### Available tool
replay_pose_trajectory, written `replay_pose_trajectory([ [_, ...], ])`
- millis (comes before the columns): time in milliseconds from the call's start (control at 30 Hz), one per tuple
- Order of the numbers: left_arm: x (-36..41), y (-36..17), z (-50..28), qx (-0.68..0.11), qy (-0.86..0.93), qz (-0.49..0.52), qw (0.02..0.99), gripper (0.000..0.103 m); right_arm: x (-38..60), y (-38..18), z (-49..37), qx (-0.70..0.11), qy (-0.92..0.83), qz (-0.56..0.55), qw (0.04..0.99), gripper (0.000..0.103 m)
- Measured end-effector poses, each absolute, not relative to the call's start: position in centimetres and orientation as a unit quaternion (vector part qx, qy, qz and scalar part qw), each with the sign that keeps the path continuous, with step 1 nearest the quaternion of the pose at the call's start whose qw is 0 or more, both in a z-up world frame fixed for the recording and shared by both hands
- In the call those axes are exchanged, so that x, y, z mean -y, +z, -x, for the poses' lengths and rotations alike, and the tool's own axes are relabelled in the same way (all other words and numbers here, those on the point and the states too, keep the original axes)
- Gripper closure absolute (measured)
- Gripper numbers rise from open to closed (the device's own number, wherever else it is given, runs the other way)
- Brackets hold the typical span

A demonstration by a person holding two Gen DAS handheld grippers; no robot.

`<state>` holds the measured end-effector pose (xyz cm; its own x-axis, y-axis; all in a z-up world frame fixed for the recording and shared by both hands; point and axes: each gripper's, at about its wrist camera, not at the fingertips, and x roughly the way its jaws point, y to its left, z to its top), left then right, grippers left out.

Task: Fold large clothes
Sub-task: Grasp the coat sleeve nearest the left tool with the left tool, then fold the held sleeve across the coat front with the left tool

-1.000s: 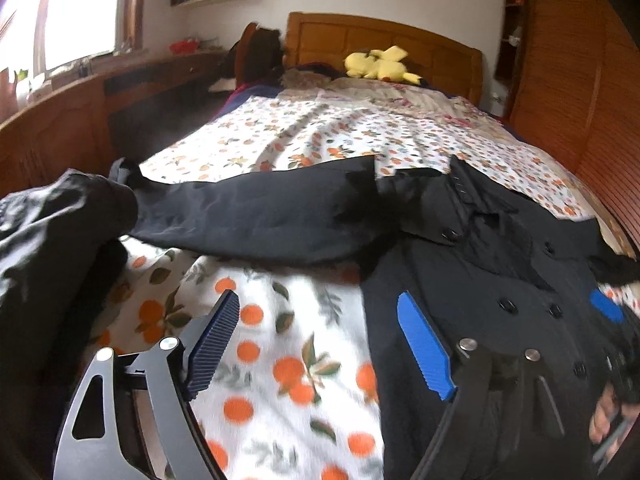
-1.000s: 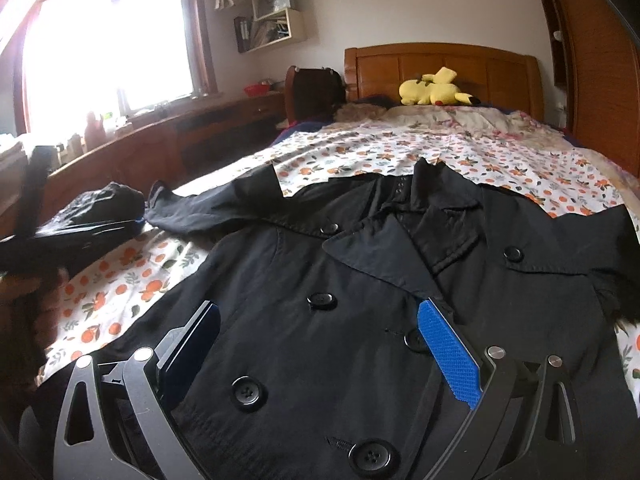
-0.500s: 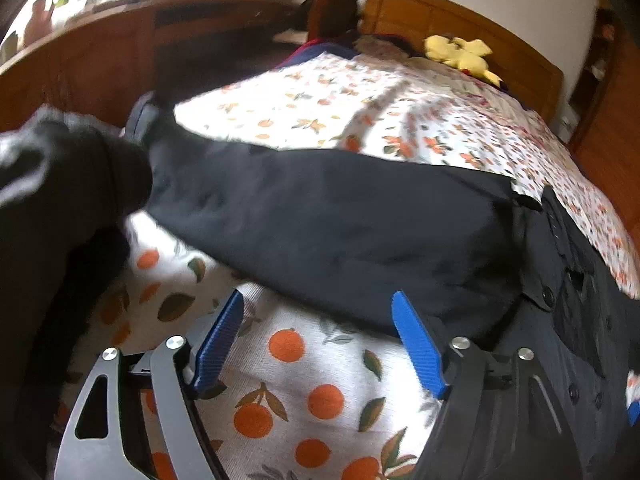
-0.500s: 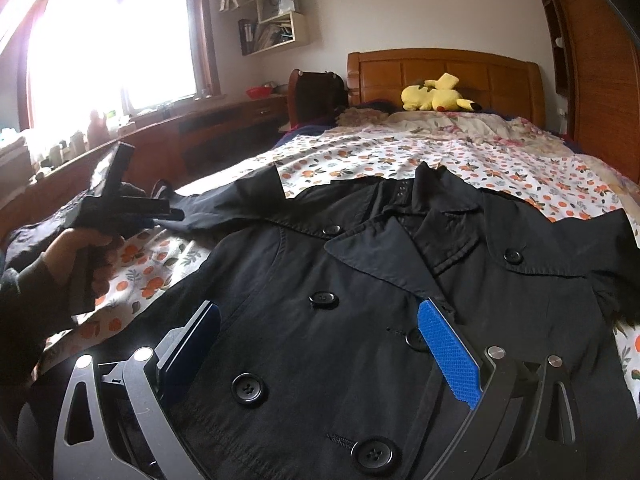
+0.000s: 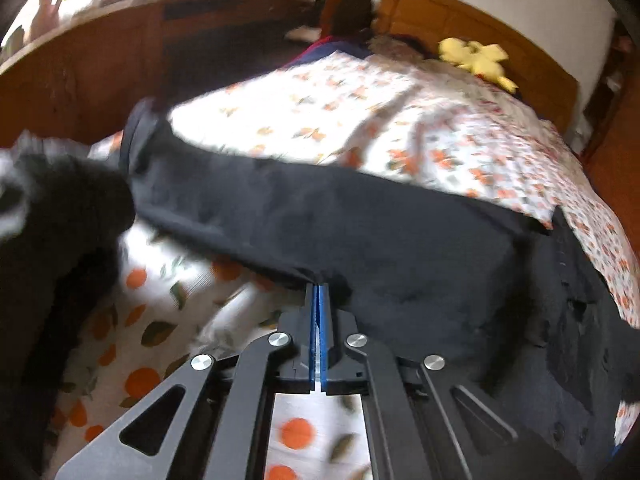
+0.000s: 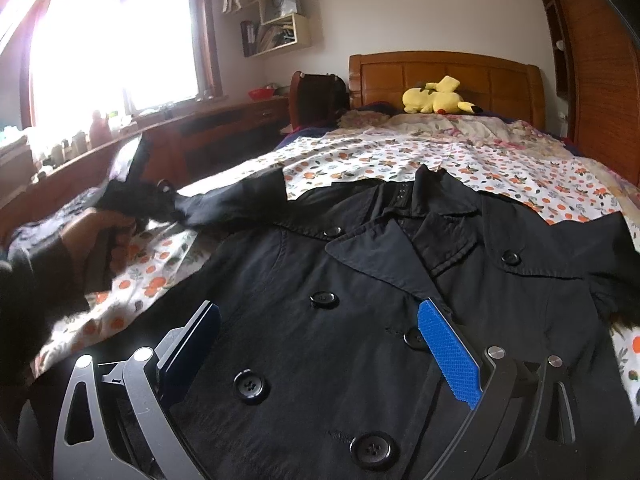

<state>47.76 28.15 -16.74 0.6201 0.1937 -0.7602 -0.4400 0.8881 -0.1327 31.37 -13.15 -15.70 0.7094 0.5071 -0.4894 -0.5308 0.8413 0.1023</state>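
Now spread on the orange-print bedspread (image 6: 500,160), the black buttoned coat (image 6: 360,280) has its sleeve (image 5: 320,216) pinched at the lower edge — the left gripper (image 5: 319,292) just snapped closed on it; the right gripper (image 6: 320,344) gapes wide, empty, above the coat's matte front.

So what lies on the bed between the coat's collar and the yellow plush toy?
Only bedding: the orange-print sheet, then a rumpled floral quilt below the toy. Nothing else past the collar. The right wrist view shows it.
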Motion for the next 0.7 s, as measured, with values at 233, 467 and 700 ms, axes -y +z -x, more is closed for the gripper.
replay_pose_trajectory([
  [233,-18.2,-9.6,-46.7,-0.354,0.1,0.072,0.927,0.103,15.6,-14.8,-30.6,-0.261,0.281,0.027,0.923,0.007],
  [467,-8.8,-8.4,-43.8,-0.357,0.031,0.007,0.934,0.102,20.8,-13.3,-30.3,-0.242,0.23,0.031,0.942,0.007],
  [700,-6.3,-12.2,-41.1,-0.378,0.023,-0.011,0.925,0.098,23.9,-11.9,-31.0,-0.239,0.202,0.017,0.95,0.007],
])
